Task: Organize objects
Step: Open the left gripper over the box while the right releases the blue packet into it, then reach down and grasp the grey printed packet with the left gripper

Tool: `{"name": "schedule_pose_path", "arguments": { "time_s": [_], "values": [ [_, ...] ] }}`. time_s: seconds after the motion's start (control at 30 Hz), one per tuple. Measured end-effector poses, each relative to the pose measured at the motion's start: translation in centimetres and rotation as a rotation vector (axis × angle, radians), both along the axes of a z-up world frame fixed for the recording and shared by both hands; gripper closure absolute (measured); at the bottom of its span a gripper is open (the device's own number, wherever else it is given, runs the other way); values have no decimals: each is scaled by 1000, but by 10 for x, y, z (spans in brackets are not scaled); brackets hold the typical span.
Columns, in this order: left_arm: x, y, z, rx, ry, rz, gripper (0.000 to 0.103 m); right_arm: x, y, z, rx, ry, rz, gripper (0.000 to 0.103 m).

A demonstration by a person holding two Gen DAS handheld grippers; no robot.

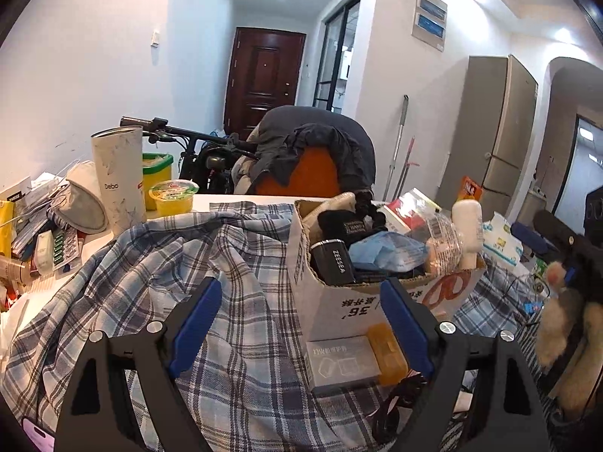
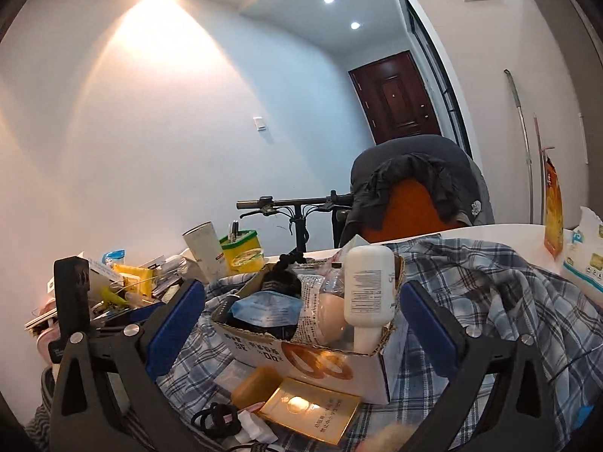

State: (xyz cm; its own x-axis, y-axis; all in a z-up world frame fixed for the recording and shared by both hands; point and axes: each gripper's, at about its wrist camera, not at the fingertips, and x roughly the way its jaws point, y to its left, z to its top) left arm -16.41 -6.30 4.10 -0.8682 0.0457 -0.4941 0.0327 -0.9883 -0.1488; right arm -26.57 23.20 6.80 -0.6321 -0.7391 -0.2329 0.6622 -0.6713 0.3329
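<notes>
An open cardboard box (image 1: 339, 303) stands on a blue plaid shirt (image 1: 158, 263) spread over the table. It is packed with a white bottle (image 2: 369, 286), a blue face mask (image 2: 264, 309), a black case (image 1: 333, 265) and plastic packets. My left gripper (image 1: 301, 290) hangs open just in front of the box with nothing between its blue pads. Seen from the other side of the box (image 2: 301, 354), my right gripper (image 2: 303, 293) is open wide and empty. In front of the box lie a grey carton (image 1: 341, 361), an amber block (image 2: 256, 384) and a gold flat box (image 2: 312, 410).
A white tumbler (image 1: 117, 177), yellow tub (image 1: 156, 171), jelly cup (image 1: 173, 197), grey mask (image 1: 84, 203) and pill packs crowd the table's left. Wipes (image 2: 584, 260) and an orange pouch (image 2: 553, 207) stand at the right. Black hair ties (image 2: 215, 420) lie near. A draped chair (image 1: 312, 150) is behind.
</notes>
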Motion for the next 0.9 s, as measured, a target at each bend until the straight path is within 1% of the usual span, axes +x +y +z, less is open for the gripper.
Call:
{"name": "schedule_pose_path", "arguments": {
  "time_s": [0.1, 0.2, 0.3, 0.47, 0.6, 0.7, 0.77, 0.83, 0.9],
  "values": [
    [-4, 4, -5, -6, -35, -29, 15, 0, -6, -2, 23, -9, 1, 0],
    [-12, 10, -13, -17, -98, -53, 15, 0, -8, -7, 50, -27, 27, 0],
    [-18, 14, -21, -19, -150, -76, 15, 2, -19, -13, 99, -32, 44, 0],
    [-22, 14, -26, -12, -182, -75, 15, 7, -37, -22, 178, -34, 66, 0],
    [-26, 11, -31, -1, -214, -66, 15, 9, -43, -26, 212, -25, 71, 0],
    [-34, 8, -42, 7, -290, -51, 15, 10, -45, -27, 225, -23, 76, 0],
    [-41, 8, -53, 1, -362, -44, 15, 11, -44, -28, 230, -22, 77, 0],
    [-49, 15, -61, -38, -420, -39, 15, 10, -44, -29, 232, -26, 78, 0],
    [-52, 20, -63, -65, -435, -47, 15, 10, -45, -28, 237, -26, 75, 0]
  ]
}}
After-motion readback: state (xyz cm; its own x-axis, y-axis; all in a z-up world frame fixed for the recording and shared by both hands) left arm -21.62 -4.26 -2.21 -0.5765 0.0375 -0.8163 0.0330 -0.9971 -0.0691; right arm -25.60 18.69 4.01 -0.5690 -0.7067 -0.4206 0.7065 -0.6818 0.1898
